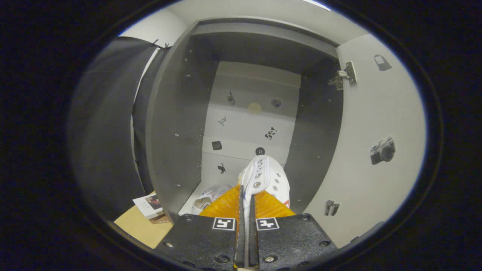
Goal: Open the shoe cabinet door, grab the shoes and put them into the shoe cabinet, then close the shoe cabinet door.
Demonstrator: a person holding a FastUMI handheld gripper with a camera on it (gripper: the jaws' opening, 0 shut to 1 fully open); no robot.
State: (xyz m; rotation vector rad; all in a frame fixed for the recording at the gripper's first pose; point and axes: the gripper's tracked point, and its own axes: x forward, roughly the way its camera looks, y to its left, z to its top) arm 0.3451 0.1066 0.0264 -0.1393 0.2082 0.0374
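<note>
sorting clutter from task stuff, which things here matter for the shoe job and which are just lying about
Job:
claw, shut on white shoe
second shoe inside shoe cabinet
open cabinet door

Lying about:
booklet beside the cabinet
stickers

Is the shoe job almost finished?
About halfway. The cabinet door is already open, and one shoe lies inside the cabinet. The gripper is shut on a second white shoe, held at the opening. Left: put it down, let go and close the door.

The tool (246,201) pinches a white shoe (265,177) between both fingers, inside the open shoe cabinet (177,124); another shoe (209,197) lies lower left.
</note>
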